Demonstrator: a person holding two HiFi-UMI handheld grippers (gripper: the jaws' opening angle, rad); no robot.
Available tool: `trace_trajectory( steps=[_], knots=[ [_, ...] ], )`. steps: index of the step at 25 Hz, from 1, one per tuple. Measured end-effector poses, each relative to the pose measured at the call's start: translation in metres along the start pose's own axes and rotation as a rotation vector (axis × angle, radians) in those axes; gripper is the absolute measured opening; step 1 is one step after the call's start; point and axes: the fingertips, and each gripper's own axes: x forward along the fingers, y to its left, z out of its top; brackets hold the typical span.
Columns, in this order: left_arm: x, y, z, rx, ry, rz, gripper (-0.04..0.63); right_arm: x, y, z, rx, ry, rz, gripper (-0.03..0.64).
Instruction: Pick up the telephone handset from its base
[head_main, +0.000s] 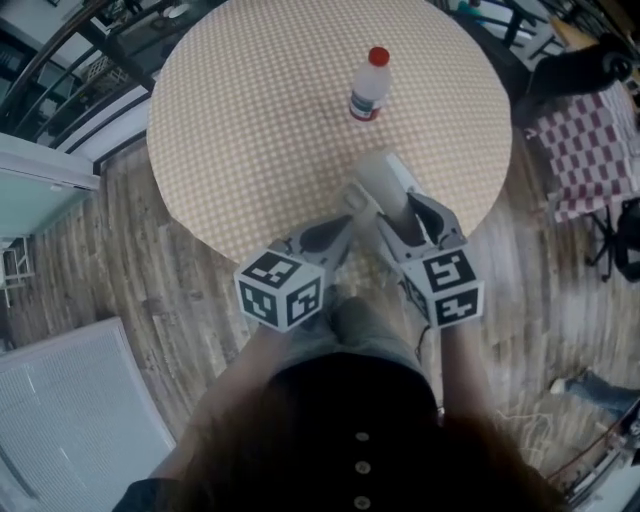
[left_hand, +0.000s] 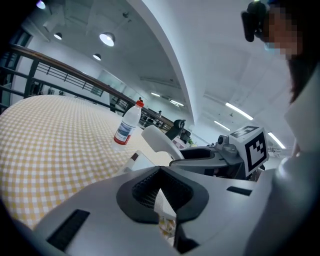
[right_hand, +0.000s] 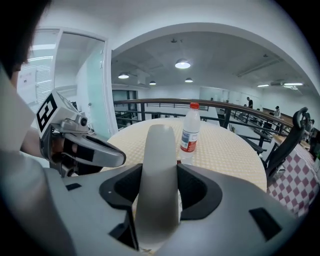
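Observation:
The white telephone handset (head_main: 383, 182) (right_hand: 159, 160) sticks up and forward from my right gripper (head_main: 402, 215) (right_hand: 159, 176), whose jaws are shut on its sides. In the left gripper view the handset (left_hand: 156, 140) hangs just above the white base (left_hand: 136, 163), which has a small red mark. My left gripper (head_main: 343, 228) (left_hand: 163, 194) is beside it, shut on a thin white edge that looks like the base's near rim. Both grippers hover at the near edge of the round table (head_main: 260, 130). Most of the base is hidden under the grippers in the head view.
A clear bottle (head_main: 369, 86) (right_hand: 190, 131) (left_hand: 127, 126) with a red cap stands mid-table beyond the phone. A chair with a red checked cloth (head_main: 585, 150) is at the right, a railing at the far left, a white panel (head_main: 70, 420) on the wooden floor.

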Motion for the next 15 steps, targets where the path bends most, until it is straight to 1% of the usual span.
trace_trajectory(
  steps=[3,7,11,15],
  knots=[
    [-0.001,-0.007,0.009,0.016,-0.007,-0.015,0.008,-0.012,-0.01,0.012,0.022,-0.032,-0.018,0.221],
    [0.001,-0.011,0.027,0.062,-0.022,-0.034,0.008,-0.029,-0.022,0.04,0.075,-0.131,-0.057,0.221],
    [0.003,-0.019,0.043,0.108,-0.047,-0.038,0.008,-0.048,-0.031,0.056,0.071,-0.193,-0.092,0.221],
    [0.006,-0.029,0.064,0.155,-0.081,-0.066,0.008,-0.065,-0.035,0.071,0.088,-0.263,-0.116,0.221]
  ],
)
